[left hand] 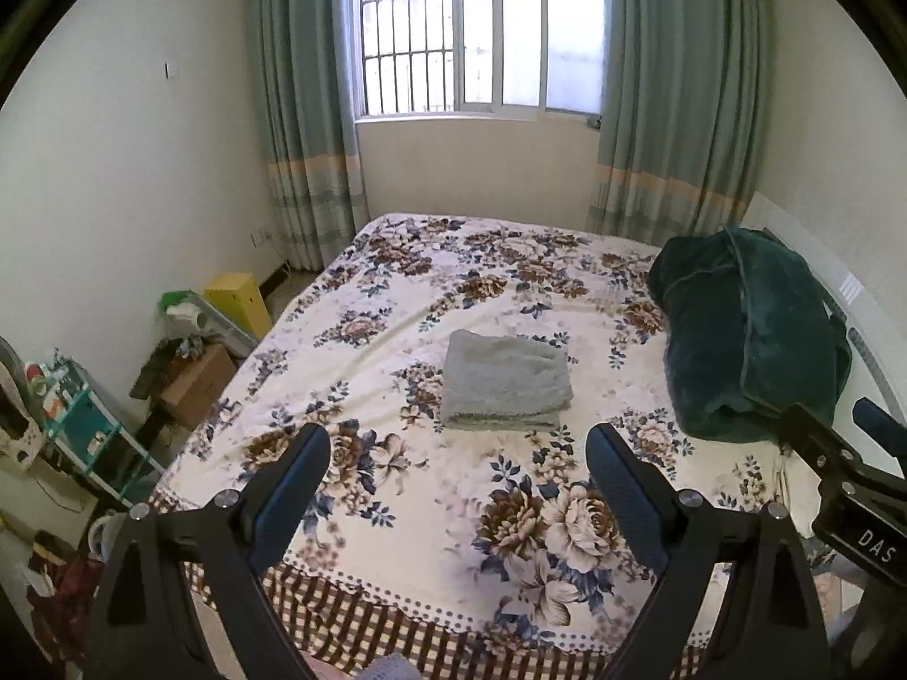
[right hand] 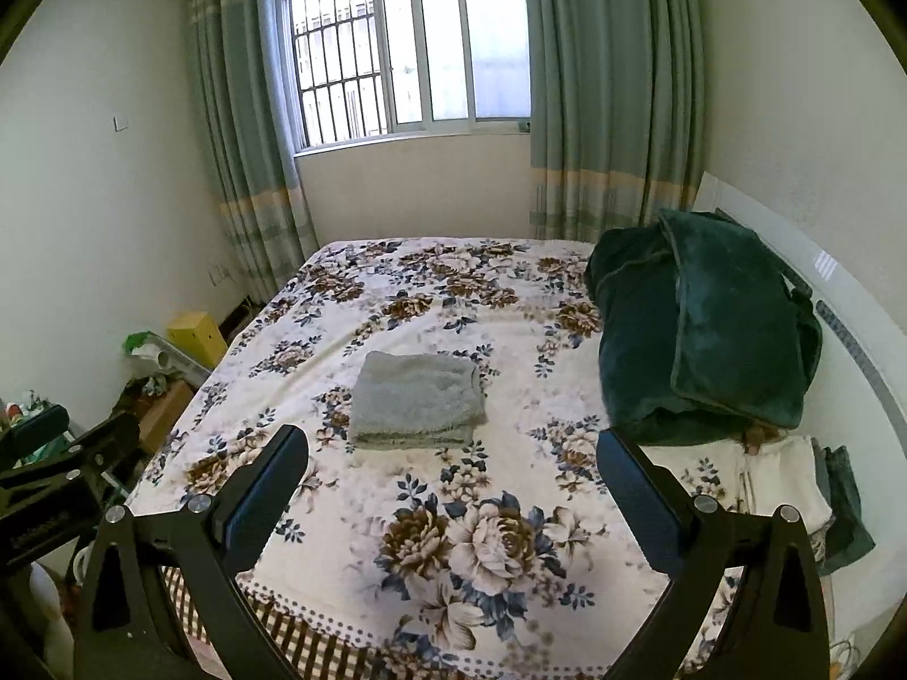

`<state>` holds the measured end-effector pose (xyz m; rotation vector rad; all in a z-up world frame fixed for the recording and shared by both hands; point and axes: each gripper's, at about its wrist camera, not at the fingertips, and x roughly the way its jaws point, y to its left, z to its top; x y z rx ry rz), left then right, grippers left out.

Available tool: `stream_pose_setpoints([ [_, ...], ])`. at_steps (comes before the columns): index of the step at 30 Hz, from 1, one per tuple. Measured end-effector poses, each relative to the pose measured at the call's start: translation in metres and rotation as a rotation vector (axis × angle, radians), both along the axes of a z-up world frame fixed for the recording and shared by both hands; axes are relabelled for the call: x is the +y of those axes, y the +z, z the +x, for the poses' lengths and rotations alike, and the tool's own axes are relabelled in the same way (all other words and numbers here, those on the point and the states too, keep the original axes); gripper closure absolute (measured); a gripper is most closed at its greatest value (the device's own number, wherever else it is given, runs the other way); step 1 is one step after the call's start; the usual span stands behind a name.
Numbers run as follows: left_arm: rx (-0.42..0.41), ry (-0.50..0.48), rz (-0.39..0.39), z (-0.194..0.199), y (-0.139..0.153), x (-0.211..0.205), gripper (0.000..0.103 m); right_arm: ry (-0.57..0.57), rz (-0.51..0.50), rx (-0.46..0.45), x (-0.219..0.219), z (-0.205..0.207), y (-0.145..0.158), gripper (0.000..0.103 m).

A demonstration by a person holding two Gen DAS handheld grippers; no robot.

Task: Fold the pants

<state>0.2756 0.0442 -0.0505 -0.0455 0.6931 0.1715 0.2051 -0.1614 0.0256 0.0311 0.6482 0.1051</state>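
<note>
A: Left gripper — what are you reading?

B: I'm holding it above the near edge of the bed, jaws spread wide, nothing between them. The pants are lying ahead of the fingers, just past the tips and centred in the gap, already folded into a flat grey rectangle on the floral sheet.

A: And the right one?

B: Right gripper is also standing released, empty. From its camera the pants are sitting ahead and slightly toward its left finger, not touching either pad. I'm seeing the other tool's body poking in at the far left of this view.

A: Anything else near the tools?

B: A dark green blanket is bundled ahead and off to the right of both grippers, against the white headboard, well apart from the pants. Boxes and clutter are sitting on the floor left of the left gripper. Straight ahead, beyond the bed, a window with green curtains.
</note>
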Motion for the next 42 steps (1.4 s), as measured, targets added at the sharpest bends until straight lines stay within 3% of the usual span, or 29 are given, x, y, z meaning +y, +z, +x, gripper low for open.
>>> stream_pose_setpoints([
  [3,-0.014,0.001,0.002,-0.006,0.009,0.002,0.000,-0.008,0.011,-0.015,-0.001,-0.014,0.015,0.000],
  [11,-0.046,0.002,0.011,-0.022,0.020,0.009,0.000,-0.011,0.001,-0.039,0.007,-0.031,0.030,0.000],
  [42,-0.053,-0.006,0.004,-0.048,0.029,0.010,0.000,0.025,0.020,-0.043,0.011,-0.053,0.039,0.000],
])
